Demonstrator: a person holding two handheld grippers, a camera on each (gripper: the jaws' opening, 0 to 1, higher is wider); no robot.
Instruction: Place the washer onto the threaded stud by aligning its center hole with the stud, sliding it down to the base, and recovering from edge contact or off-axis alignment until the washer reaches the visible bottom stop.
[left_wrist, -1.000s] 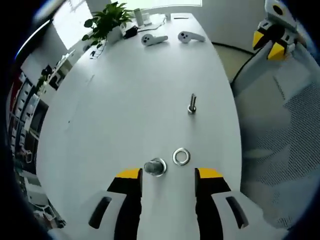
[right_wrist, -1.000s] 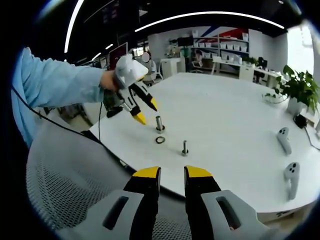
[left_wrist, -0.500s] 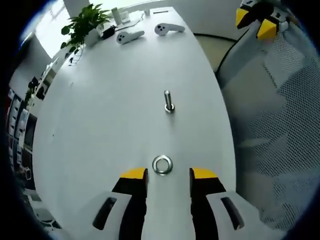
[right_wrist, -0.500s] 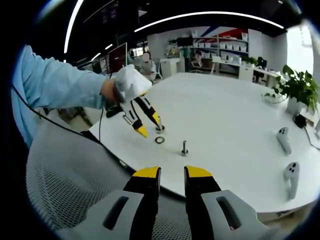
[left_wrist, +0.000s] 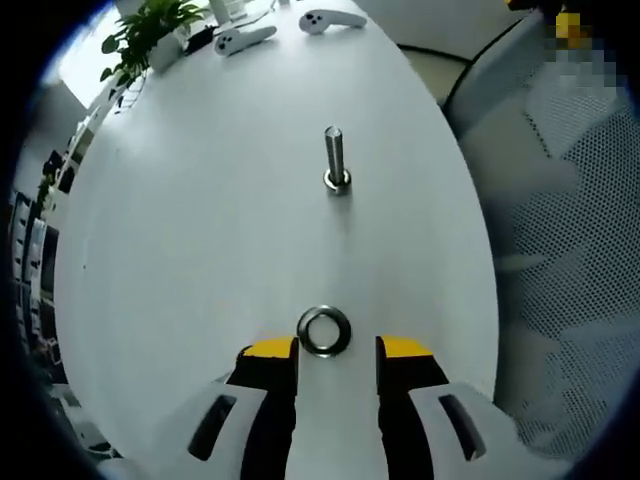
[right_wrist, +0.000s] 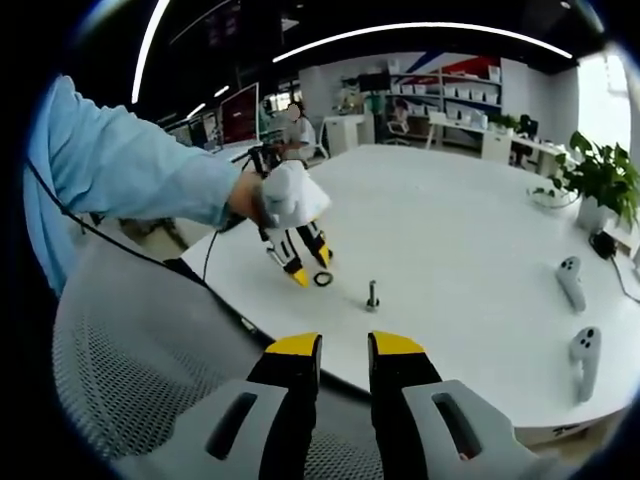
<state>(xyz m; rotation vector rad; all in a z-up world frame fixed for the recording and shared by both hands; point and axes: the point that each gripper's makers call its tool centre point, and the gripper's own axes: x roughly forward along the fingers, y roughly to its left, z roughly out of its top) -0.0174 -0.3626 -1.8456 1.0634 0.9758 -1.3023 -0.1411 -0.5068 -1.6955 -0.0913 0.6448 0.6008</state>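
Counting across the left gripper view: one potted plant (left_wrist: 140, 35) at the far left edge, two white handheld controllers (left_wrist: 243, 38) beside it, one threaded stud (left_wrist: 335, 160), one washer (left_wrist: 324, 331), and one mesh chair (left_wrist: 570, 270) on the right. All but the chair sit on a white oval table (left_wrist: 200, 250), bare and glossy around the parts. The washer lies flat on the table, hole facing up, just ahead of the left gripper (left_wrist: 336, 347) and centred between its yellow tips; the jaws stand apart with nothing in them, the washer not yet clasped. The stud stands upright on its head, well apart from the washer, long axis vertical, threaded end up.

From the right gripper view, a light blue sleeve (right_wrist: 120, 165) reaches in at left, its hand carrying the left gripper down to the table at the washer (right_wrist: 323, 279). The stud (right_wrist: 372, 295) stands just beside, upright. Both controllers (right_wrist: 568, 278) lie at right, the plant (right_wrist: 600, 180) beyond. Behind is an open office with shelves and curved ceiling lights. The right gripper (right_wrist: 344, 350) hangs over the chair mesh, jaws a narrow gap apart, released and empty
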